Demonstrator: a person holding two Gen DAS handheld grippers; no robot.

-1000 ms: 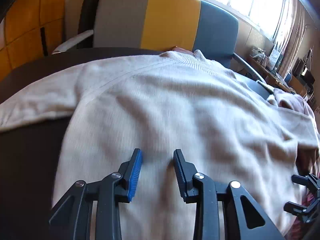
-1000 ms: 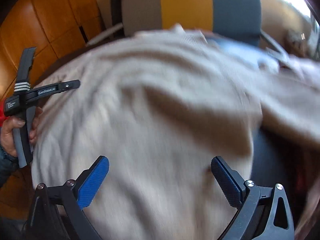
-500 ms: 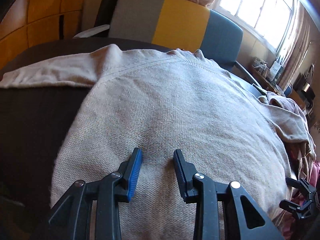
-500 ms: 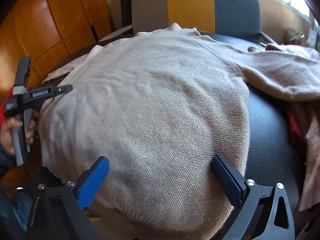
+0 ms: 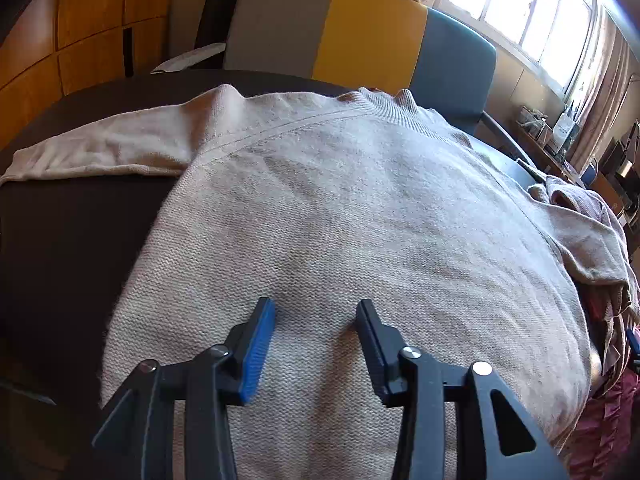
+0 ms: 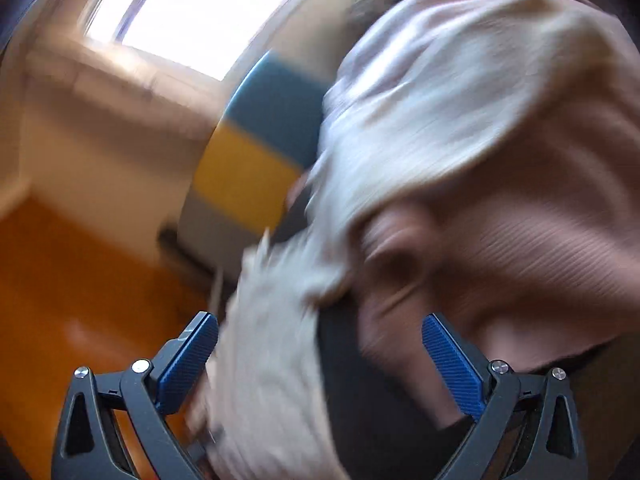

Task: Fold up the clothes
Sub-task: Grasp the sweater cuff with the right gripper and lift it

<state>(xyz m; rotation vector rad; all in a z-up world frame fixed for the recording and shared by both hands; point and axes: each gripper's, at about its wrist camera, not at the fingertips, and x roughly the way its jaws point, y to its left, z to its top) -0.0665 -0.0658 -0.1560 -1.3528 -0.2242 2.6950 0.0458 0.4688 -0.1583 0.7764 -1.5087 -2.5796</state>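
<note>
A beige knit sweater (image 5: 340,208) lies spread flat on the dark table (image 5: 72,240), collar towards the far chair. One sleeve (image 5: 100,148) stretches left; the other (image 5: 580,240) drapes over a heap of clothes at the right. My left gripper (image 5: 315,306) rests over the sweater's near part. Its jaws are opening, and only flat fabric lies beneath the gap, with nothing pinched. The right wrist view is rolled and blurred. There my right gripper (image 6: 318,322) stands wide open above pale knit (image 6: 272,320) and a pink garment (image 6: 500,200), holding nothing.
A grey, yellow and blue chair back (image 5: 360,32) stands behind the table. Orange wood panels (image 5: 80,40) line the left wall. Windows (image 5: 520,8) and a cluttered sideboard (image 5: 552,136) are at the right. Red and pink clothes (image 5: 612,420) pile at the table's right edge.
The left gripper's jaws have widened while it stayed in place. The right gripper swung quickly rightwards and rolled, from over the sweater's body to the sleeve and pink clothes.
</note>
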